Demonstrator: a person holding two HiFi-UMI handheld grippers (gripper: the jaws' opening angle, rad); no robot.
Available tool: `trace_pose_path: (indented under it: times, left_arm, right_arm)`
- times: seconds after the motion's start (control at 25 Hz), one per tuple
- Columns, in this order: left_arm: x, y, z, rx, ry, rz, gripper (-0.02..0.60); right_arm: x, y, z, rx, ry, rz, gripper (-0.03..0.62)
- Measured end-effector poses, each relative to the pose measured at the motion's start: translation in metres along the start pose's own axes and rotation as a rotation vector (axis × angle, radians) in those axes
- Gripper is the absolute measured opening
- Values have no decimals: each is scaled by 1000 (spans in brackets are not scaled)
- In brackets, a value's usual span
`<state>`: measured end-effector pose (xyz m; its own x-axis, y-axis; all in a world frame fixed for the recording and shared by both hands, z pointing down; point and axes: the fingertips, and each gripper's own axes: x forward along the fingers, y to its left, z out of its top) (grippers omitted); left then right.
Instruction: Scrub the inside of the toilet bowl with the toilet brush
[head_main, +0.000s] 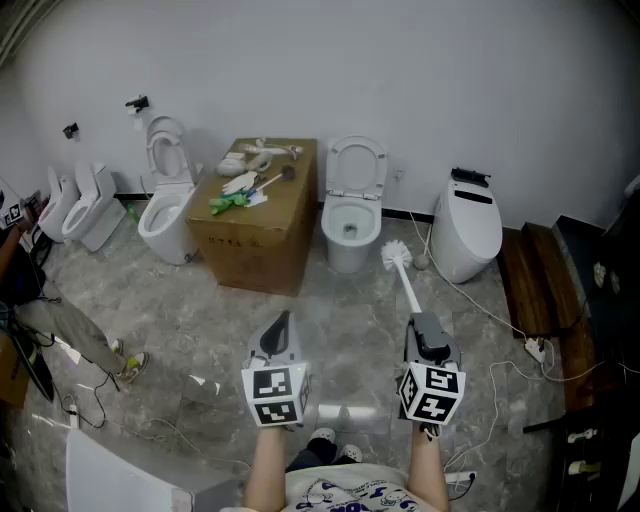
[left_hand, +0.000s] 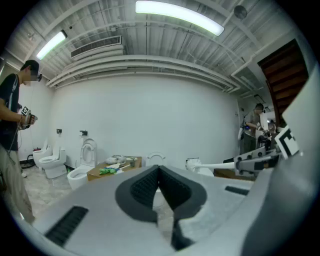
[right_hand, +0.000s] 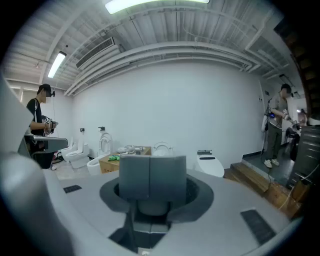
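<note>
While the right gripper (head_main: 428, 330) has its fingers closed on the thin white handle of the toilet brush (head_main: 404, 278), the left gripper (head_main: 281, 322) carries nothing, its ribbed dark fingers pressed together at the tips. The one brush juts out ahead of the right gripper. Its round, bristly white head hangs in the air near the front right of the toilet bowl (head_main: 350, 228), outside it. That bowl is glossy white ceramic, oval, with seat and lid tipped up against the plain white wall (head_main: 400, 80).

Five toilets line that wall. A low toilet (head_main: 58, 208) and its twin (head_main: 98, 205) stand at the far left. A raised-lid toilet (head_main: 165, 212) is just left of the cardboard box (head_main: 262, 235), and the bowl near the brush is just right of it. A smooth, rounded, shut-lidded toilet (head_main: 468, 235) stands furthest right. The single box is brown and rectangular, with several white items and one green item on top, too small to identify. The floor (head_main: 200, 310) is polished grey marbled tile.
</note>
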<state>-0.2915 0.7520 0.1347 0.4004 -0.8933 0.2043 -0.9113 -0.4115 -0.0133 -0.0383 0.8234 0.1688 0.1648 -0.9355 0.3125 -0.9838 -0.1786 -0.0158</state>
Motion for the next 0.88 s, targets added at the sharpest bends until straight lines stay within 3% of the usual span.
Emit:
trace_pose_path:
  times: [0.88]
  left_arm:
    - [10,5,0,-3,0,-7,2]
  right_arm:
    - [10,1,5,14,-5,9,167]
